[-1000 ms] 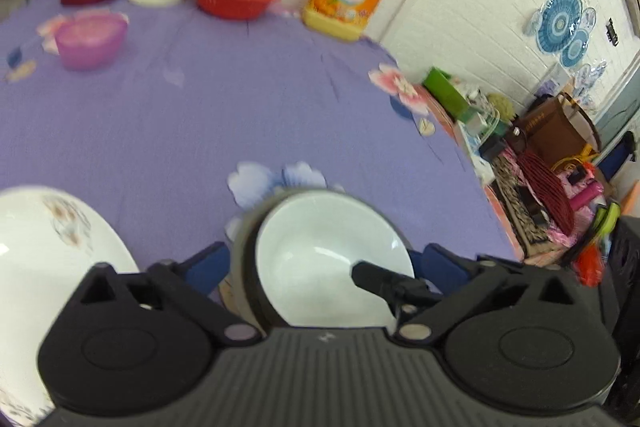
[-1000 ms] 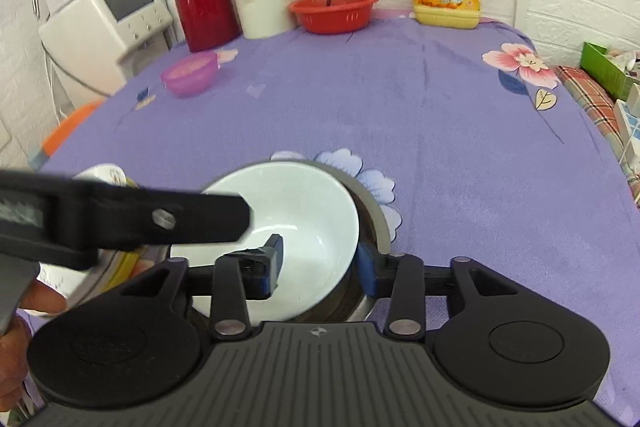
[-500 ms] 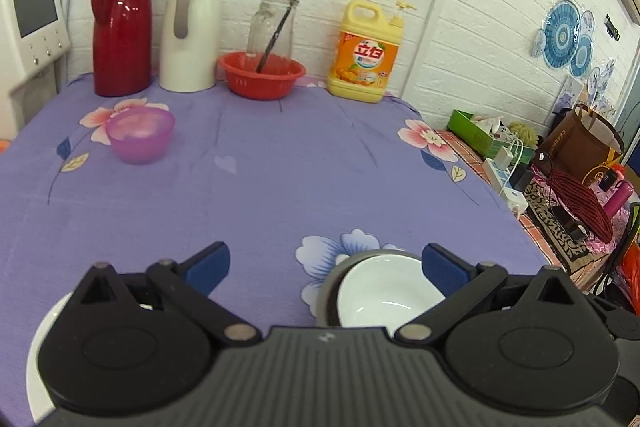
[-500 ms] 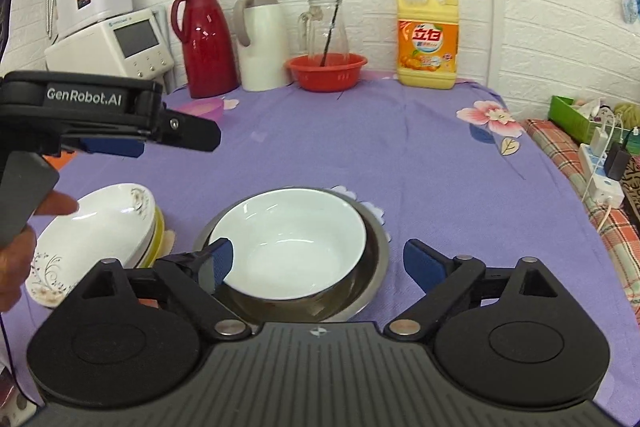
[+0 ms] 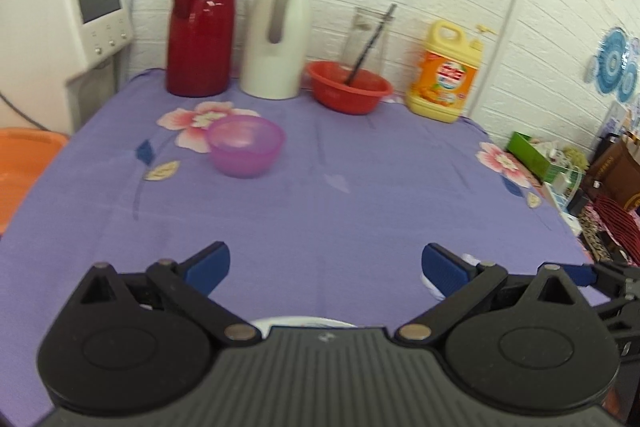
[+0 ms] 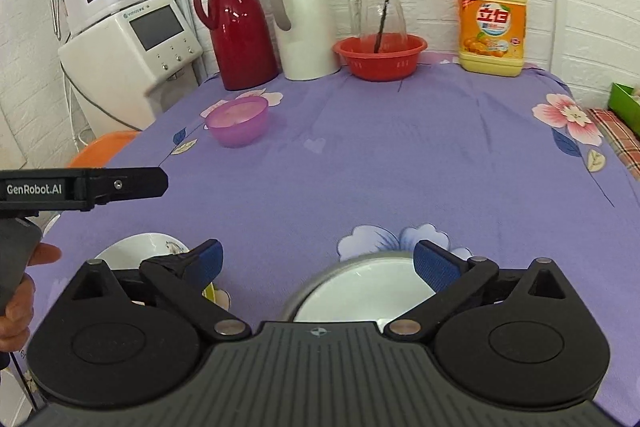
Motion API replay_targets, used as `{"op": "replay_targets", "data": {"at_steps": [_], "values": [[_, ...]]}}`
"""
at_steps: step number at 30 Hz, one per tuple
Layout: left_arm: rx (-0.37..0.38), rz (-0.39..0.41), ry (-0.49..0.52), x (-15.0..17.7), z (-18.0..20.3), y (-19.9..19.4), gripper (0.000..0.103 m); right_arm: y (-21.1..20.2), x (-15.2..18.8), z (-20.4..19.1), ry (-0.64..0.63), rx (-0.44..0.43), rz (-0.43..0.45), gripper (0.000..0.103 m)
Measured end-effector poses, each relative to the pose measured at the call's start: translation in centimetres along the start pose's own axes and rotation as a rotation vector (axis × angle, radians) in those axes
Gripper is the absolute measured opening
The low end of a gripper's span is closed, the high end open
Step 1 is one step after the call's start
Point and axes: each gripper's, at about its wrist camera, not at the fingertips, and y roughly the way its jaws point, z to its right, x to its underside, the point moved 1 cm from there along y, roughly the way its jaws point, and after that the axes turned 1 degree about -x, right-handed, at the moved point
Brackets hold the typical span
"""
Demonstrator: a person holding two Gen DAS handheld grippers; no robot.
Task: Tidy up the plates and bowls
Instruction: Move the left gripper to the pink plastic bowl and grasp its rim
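Note:
My right gripper stands wide open above the near table edge, with nothing between its blue pads. Just below it a white bowl sits nested in a grey metal bowl. To the left lies a stack of plates, the top one white with a floral rim. My left gripper is open and empty over bare purple cloth; in the right wrist view the left gripper hovers above the plates, held by a hand. A purple plastic bowl rests further back, left of centre.
Along the back wall stand a red thermos, a white thermos, a red basin holding a glass jug, and a yellow detergent bottle. A white dispenser and an orange tub are off the table's left side.
My right gripper let go of the white bowl's rim, opened wide and drew back. The left gripper swung back and left, so the nested bowls left its view.

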Motion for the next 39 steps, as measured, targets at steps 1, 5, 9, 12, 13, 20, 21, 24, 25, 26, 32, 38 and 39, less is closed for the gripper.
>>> {"op": "replay_targets", "data": {"at_steps": [1,5,9,12,13,20,21,24,25,26,32,38,39], "values": [[-0.014,0.000,-0.009,-0.5,-1.3,0.3,0.102,0.9,-0.9,-0.5,-0.013,-0.009,-0.017,0.103],[-0.082,0.007,-0.089,-2.9,-7.0,1.7,0.102,4.2,-4.9,-1.9,-0.091,-0.028,-0.035,0.103],[-0.144,0.008,-0.164,-5.5,-11.7,4.1,0.102,8.2,-8.4,-3.0,-0.175,-0.021,-0.041,0.103],[-0.133,-0.009,-0.205,-7.2,-13.5,6.7,0.102,11.8,-10.5,-3.7,-0.248,-0.010,-0.071,0.103],[-0.124,-0.017,-0.213,-7.7,-13.8,7.6,0.102,13.0,-11.0,-4.1,-0.261,-0.003,-0.078,0.103],[-0.087,-0.126,-0.282,-9.6,-14.0,16.1,0.101,20.7,-13.8,-4.7,-0.203,-0.016,-0.123,0.103],[-0.095,-0.139,-0.281,-9.6,-14.0,17.0,0.101,21.6,-13.8,-4.6,-0.192,-0.009,-0.129,0.103],[-0.116,-0.152,-0.289,-9.4,-13.9,19.0,0.101,23.9,-13.6,-4.5,-0.180,0.005,-0.140,0.103],[-0.121,-0.154,-0.293,-9.3,-14.0,19.5,0.101,24.5,-13.5,-4.6,-0.182,0.005,-0.150,0.103],[-0.132,-0.155,-0.296,-9.3,-14.0,19.8,0.101,25.0,-13.4,-4.7,-0.187,0.005,-0.161,0.103],[-0.186,-0.136,-0.196,-8.7,-13.5,20.3,0.101,26.6,-12.9,-5.2,-0.224,0.009,-0.184,0.103],[-0.198,-0.129,-0.181,-8.6,-13.3,20.4,0.101,27.0,-13.3,-4.7,-0.178,-0.014,-0.209,0.103],[-0.185,-0.130,-0.190,-8.7,-13.3,20.3,0.101,27.1,-13.5,-4.8,-0.174,-0.013,-0.225,0.103]]}}
